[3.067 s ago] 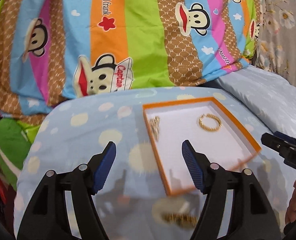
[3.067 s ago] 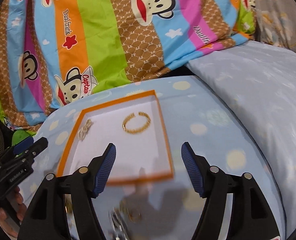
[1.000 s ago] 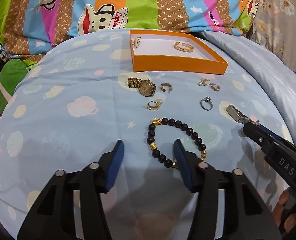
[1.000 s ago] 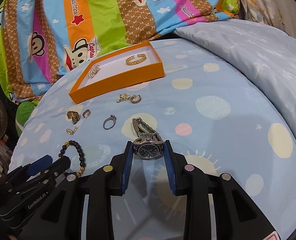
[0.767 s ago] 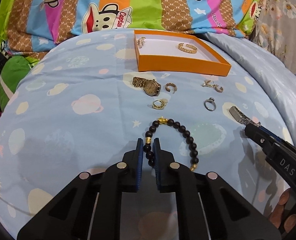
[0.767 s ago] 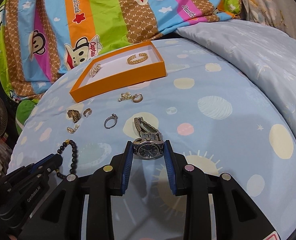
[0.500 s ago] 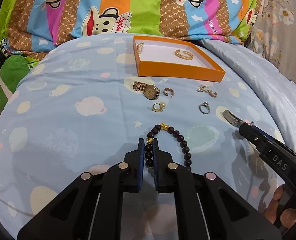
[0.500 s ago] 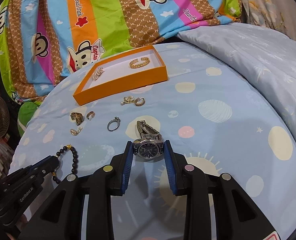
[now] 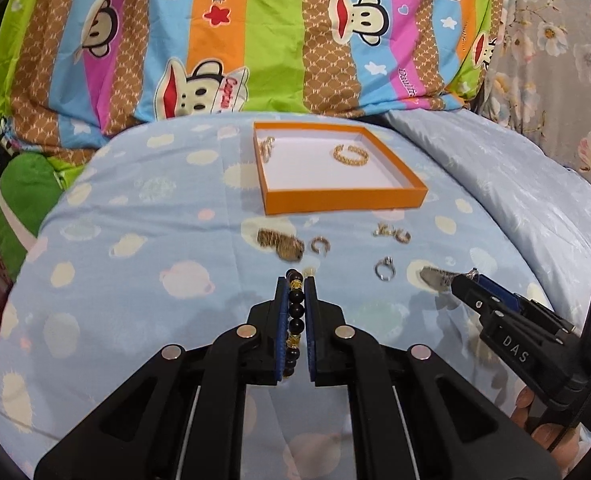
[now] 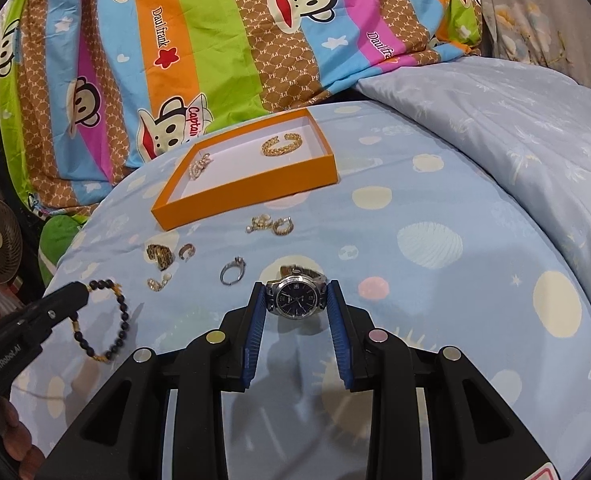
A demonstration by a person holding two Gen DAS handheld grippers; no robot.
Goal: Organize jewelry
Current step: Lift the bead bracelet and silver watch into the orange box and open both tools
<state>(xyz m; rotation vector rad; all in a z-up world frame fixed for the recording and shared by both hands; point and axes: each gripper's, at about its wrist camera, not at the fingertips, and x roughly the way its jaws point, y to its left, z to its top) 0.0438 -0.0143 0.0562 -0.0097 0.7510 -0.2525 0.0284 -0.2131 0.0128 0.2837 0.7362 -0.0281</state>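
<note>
We see the left tongs (image 9: 295,292) pinched nearly closed on a beaded bracelet (image 9: 295,312) (blue pads almost touching). The right tongs (image 10: 295,300) clamp a silver watch (image 10: 296,296) by its case, held further apart, both pointing forward.

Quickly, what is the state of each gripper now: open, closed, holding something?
Left gripper: closed on the beaded bracelet.
Right gripper: closed on the silver watch.

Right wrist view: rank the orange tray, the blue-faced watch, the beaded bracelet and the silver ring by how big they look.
1. orange tray
2. beaded bracelet and blue-faced watch: look alike, and the watch sits nearest the camera
3. silver ring
</note>
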